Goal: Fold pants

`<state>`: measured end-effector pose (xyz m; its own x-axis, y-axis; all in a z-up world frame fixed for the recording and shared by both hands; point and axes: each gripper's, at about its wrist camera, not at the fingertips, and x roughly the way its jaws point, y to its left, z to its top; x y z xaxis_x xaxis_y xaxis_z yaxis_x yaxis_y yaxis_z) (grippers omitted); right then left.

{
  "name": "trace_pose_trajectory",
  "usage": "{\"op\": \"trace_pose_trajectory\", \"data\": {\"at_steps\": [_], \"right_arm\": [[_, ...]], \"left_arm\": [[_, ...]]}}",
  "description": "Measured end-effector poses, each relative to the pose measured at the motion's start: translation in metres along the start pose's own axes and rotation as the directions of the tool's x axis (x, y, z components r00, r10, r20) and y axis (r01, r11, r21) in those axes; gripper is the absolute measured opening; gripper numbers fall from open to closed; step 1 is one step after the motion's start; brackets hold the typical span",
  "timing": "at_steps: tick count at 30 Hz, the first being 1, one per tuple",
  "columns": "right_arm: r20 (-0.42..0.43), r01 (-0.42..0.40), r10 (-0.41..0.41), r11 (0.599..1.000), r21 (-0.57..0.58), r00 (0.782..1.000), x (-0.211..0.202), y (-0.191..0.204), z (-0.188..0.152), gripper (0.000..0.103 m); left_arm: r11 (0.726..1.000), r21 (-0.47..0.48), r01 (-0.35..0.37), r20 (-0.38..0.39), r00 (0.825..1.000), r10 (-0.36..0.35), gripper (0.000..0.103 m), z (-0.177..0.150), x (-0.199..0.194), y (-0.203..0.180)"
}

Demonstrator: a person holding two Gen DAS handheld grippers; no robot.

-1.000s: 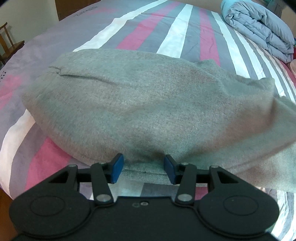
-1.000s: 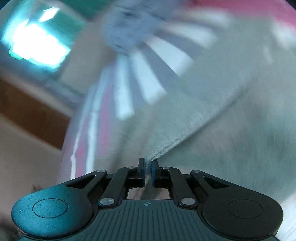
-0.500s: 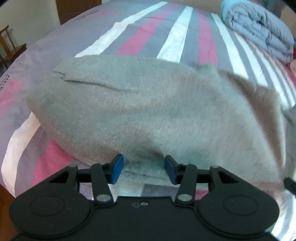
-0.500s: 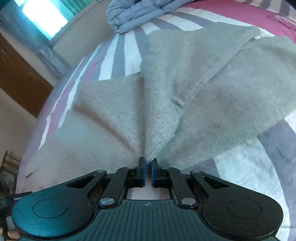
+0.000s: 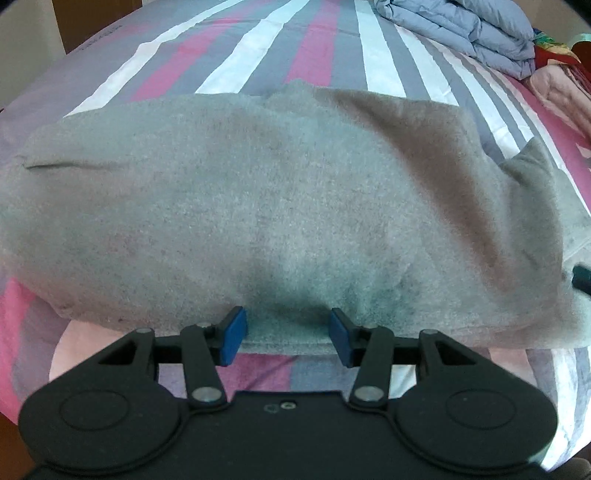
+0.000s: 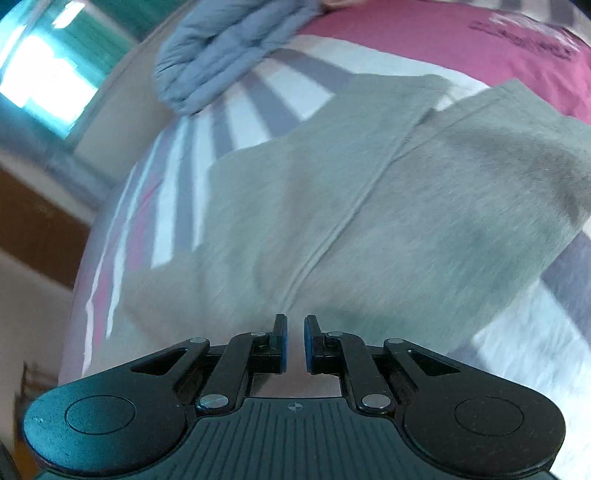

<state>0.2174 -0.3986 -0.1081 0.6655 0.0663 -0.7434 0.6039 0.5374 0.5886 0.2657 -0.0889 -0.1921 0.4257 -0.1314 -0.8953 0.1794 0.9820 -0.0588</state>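
The grey pants lie folded across the striped bed sheet. My left gripper hovers at their near edge, its blue pads wide apart. The hem lies between them, and neither pad presses on it. In the right wrist view the pants lie flat, with one layer folded over another along a seam. My right gripper is just in front of that seam. Its jaws are opening and a narrow gap shows between the pads. No cloth is pinched in it.
A folded blue duvet lies at the far right of the bed, with a pink blanket beside it. The duvet also shows in the right wrist view, with a bright window and brown wooden furniture to its left.
My right gripper carried a pinched fold of the pants across, laid it down flat and parted its pads. My left gripper slid to the right along the pants' near edge, still open.
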Motion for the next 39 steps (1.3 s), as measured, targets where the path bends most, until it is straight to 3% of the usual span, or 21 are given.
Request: {"op": "trace_pose_trajectory", "data": {"at_steps": [9, 13, 14, 22, 24, 25, 28, 30, 35, 39], "right_arm": [[0.017, 0.005, -0.008, 0.986, 0.166, 1.000, 0.031, -0.021, 0.045, 0.013], [0.020, -0.016, 0.012, 0.984, 0.176, 1.000, 0.033, -0.021, 0.044, 0.035], [0.026, -0.015, 0.011, 0.986, 0.164, 1.000, 0.029, -0.021, 0.043, 0.036], [0.053, -0.038, 0.029, 0.986, 0.162, 0.998, 0.043, -0.017, 0.042, 0.036], [0.058, -0.060, 0.050, 0.981, 0.185, 0.997, 0.046, -0.017, 0.043, 0.031], [0.077, -0.058, 0.045, 0.981, 0.186, 0.996, 0.043, -0.018, 0.042, 0.008], [0.171, -0.065, 0.038, 0.986, 0.156, 0.985, 0.017, -0.015, 0.036, 0.008], [0.252, -0.065, 0.048, 0.996, 0.059, 0.967, -0.013, -0.004, 0.034, 0.008], [0.313, -0.063, 0.086, 0.995, -0.082, 0.946, -0.081, -0.003, 0.018, 0.008], [0.230, 0.055, -0.036, 0.995, -0.081, 0.973, -0.071, -0.036, -0.009, 0.008]], "left_arm": [[1.000, -0.017, 0.011, -0.015, 1.000, -0.011, 0.042, 0.006, 0.007, 0.005], [1.000, -0.021, 0.014, -0.012, 1.000, -0.014, 0.042, 0.001, 0.004, 0.005], [1.000, -0.020, 0.013, -0.012, 1.000, -0.014, 0.042, 0.001, 0.004, 0.005], [1.000, -0.019, 0.018, -0.009, 1.000, -0.018, 0.042, -0.001, 0.001, 0.006], [1.000, -0.019, 0.018, -0.011, 1.000, -0.018, 0.042, -0.001, 0.001, 0.006], [1.000, -0.016, 0.017, -0.011, 1.000, -0.018, 0.042, 0.000, 0.001, 0.006], [1.000, -0.010, 0.017, -0.009, 1.000, -0.017, 0.042, 0.000, 0.003, 0.006], [1.000, -0.005, 0.018, -0.007, 1.000, -0.018, 0.042, 0.000, 0.002, 0.006], [1.000, -0.007, 0.026, -0.006, 1.000, -0.027, 0.042, 0.000, 0.002, 0.007], [1.000, 0.000, 0.022, -0.002, 1.000, -0.022, 0.042, -0.002, 0.003, 0.005]]}}
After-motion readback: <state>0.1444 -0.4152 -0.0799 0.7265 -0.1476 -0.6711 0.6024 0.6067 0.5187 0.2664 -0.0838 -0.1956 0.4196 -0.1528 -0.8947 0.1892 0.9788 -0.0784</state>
